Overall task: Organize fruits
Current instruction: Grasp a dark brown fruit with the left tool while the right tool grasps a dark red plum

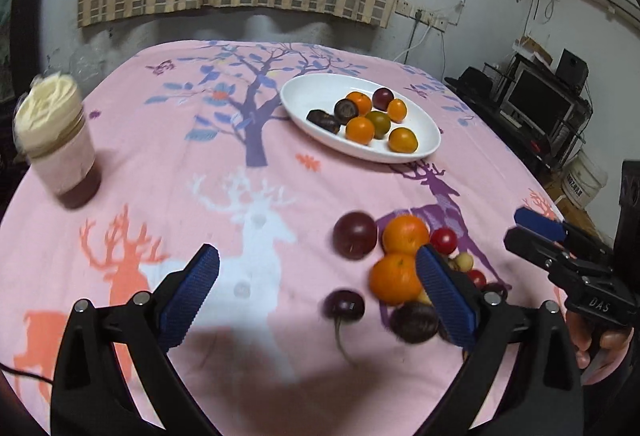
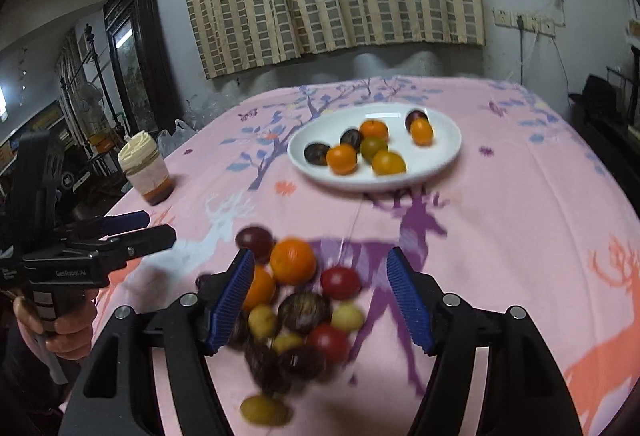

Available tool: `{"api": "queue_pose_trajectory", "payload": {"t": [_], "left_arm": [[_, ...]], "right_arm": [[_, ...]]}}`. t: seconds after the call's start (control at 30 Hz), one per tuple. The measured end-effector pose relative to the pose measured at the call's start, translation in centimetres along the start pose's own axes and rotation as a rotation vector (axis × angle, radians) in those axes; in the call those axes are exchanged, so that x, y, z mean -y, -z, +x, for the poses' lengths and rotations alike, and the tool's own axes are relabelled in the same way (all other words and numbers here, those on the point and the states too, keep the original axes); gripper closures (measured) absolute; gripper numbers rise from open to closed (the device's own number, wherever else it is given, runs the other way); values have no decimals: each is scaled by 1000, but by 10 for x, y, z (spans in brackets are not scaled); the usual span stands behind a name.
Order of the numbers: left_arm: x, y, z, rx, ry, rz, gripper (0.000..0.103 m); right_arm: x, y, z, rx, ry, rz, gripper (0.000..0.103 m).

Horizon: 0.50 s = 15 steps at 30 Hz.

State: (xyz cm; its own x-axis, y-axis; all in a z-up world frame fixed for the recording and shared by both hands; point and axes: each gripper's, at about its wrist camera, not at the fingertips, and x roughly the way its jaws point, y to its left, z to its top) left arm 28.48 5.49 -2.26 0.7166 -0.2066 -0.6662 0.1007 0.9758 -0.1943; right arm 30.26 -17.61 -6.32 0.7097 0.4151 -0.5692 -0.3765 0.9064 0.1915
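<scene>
The loose fruit pile (image 2: 296, 316) lies on the pink counter (image 2: 520, 236), near the white plate (image 2: 448, 152) of fruit. The right tool (image 2: 320, 300) hangs over it, fingers spread, gripping nothing; the left tool (image 1: 316, 292), fingers wide apart and empty, sits just left of the pile.

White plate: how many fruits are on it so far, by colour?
orange fruits: 4
dark purple fruits: 3
green fruit: 1
Total on the white plate: 8
</scene>
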Motion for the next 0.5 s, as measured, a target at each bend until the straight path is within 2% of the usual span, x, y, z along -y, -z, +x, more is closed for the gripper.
{"api": "queue_pose_trajectory", "payload": {"t": [0.1, 0.17, 0.27, 0.4, 0.5], "left_arm": [[-8, 12, -2, -15, -25, -31, 6], [-10, 12, -5, -2, -18, -49, 6], [-11, 14, -6, -4, -4, -55, 6], [-10, 14, -6, -3, -11, -51, 6], [-10, 14, -7, -1, -12, -54, 6]], "right_arm": [[-1, 15, -7, -24, -7, 14, 34], [-2, 24, -8, -49, -9, 14, 42], [-3, 31, -7, -83, -35, 22, 48], [-2, 33, -1, -120, -57, 31, 51], [0, 35, 3, -150, -71, 46, 57]]}}
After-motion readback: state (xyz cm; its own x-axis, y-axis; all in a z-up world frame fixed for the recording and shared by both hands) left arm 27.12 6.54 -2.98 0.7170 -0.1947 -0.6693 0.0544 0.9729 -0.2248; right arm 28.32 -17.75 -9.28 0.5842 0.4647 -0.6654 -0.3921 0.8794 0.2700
